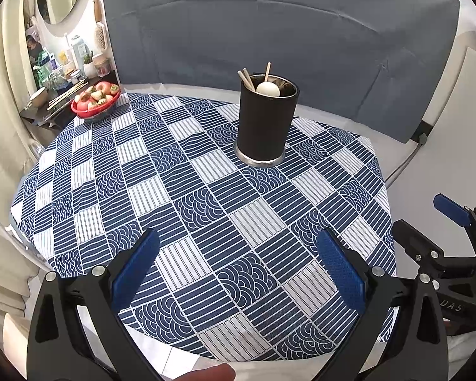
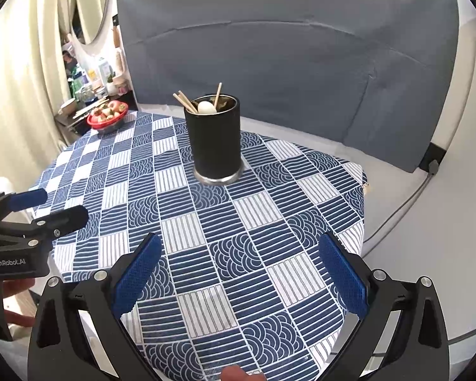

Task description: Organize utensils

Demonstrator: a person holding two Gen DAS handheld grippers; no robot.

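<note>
Left wrist view shows your left gripper [image 1: 238,263] with its blue-padded fingers [image 1: 136,270] spread wide and holding nothing, hovering over the near part of the counter [image 1: 453,165]. Under them lies the blue and white patterned cloth [image 1: 206,197]. Farther back on that cloth, a little right of centre, the black utensil holder [image 1: 265,123] stands upright on its silver base. Inside it you can see wooden chopsticks [image 1: 247,79] leaning to the left, one more stick upright, and a white spoon [image 1: 267,89] with its rounded end just above the rim. At the far left corner of the cloth sits a red bowl of fruit [image 1: 95,101]. Behind the holder a grey-blue backdrop [image 1: 285,31] stands.

Your right gripper [image 1: 428,228] shows at the right edge of this view, off the cloth's side; its fingers stand well apart with nothing between them.

In the right wrist view, your right gripper [image 2: 241,263] has its fingers [image 2: 342,276] spread wide and empty over the near cloth [image 2: 238,222]. The utensil holder [image 2: 214,139] stands ahead and slightly left, well apart from the fingers. Your left gripper [image 2: 50,206] reaches in from the left edge, fingers parted, beside the cloth's left side.
</note>
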